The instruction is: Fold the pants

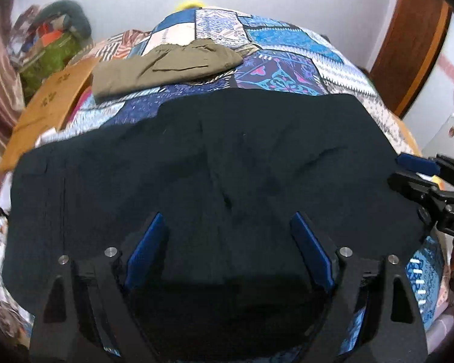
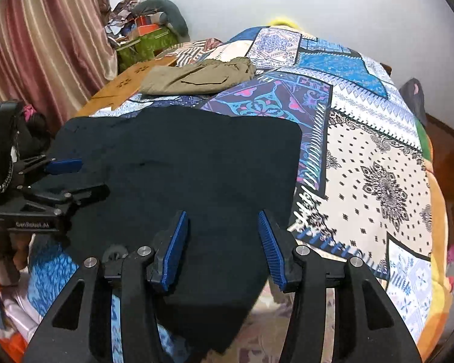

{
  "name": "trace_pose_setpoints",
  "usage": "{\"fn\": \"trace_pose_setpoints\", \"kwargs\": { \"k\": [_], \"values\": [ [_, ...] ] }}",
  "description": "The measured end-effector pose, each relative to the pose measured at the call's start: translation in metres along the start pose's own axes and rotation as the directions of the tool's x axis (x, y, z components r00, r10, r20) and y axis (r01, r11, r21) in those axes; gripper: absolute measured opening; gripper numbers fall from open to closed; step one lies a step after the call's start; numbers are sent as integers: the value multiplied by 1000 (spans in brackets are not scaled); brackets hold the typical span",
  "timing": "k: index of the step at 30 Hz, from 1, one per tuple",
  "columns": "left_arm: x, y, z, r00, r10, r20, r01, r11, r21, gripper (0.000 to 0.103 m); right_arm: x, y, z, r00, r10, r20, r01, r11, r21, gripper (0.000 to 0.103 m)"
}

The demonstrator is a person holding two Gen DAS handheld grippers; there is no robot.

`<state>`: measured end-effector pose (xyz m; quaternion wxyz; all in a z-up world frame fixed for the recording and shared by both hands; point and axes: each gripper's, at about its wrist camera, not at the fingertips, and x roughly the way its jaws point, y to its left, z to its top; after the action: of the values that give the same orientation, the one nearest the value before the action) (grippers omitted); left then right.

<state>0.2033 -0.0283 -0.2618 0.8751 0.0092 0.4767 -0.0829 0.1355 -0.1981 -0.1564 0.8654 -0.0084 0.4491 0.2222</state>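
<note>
Far left: folded olive pants [image 2: 196,78] on patchwork bedspread [image 2: 372,157]. Near centre: dark pants [image 2: 181,175] spread flat across bed. My left gripper [image 1: 227,242] above them, jaws wide, nothing gripped. My right gripper [image 2: 224,242] over pants' right near edge, jaws half apart, pads not pressing cloth.

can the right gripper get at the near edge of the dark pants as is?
Probably yes: the right gripper is open over the dark pants, nothing lies on them there, and the left gripper sits off to the side.
</note>
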Motion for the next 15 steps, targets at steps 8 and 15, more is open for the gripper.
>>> {"fn": "trace_pose_setpoints", "kwargs": {
  "k": [8,15],
  "values": [
    [-35,35,-12,996,71,46,-68,996,-66,89,-17,5,9,1000,13,-3,-13,1000,26,48],
    [-78,105,-30,987,137,77,-114,961,-251,89,-31,44,30,994,74,84,-70,996,-48,61]
  ]
}}
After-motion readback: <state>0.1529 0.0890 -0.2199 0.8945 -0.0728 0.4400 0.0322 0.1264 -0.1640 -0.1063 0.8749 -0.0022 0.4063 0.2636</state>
